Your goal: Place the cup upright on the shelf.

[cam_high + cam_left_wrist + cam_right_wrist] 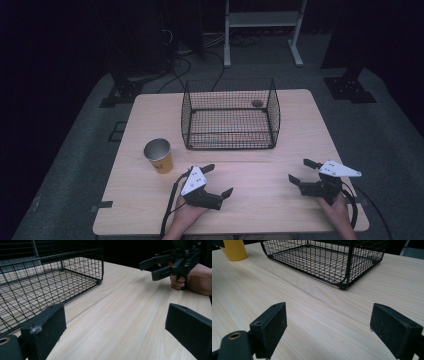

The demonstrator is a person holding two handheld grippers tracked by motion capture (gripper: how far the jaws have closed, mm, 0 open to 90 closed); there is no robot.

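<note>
A black wire basket [230,114] stands at the middle back of the wooden table [150,115]; it looks empty apart from a small dark round spot near its far right. A yellow paper cup [159,155] stands upright left of it. My left gripper [218,179] is held open over the front middle of the table, with nothing between its jaws. My right gripper [299,170] is open at the front right, also holding nothing. The basket [45,282] lies ahead-left in the left gripper view, the right gripper [152,266] beyond. The basket [329,260] and cup [234,249] appear in the right gripper view.
Bare wood lies between the grippers and the basket. Behind the table are a white metal stand [262,30], cables on the grey floor [190,60] and dark stand bases. The table's front edge runs just under the person's hands.
</note>
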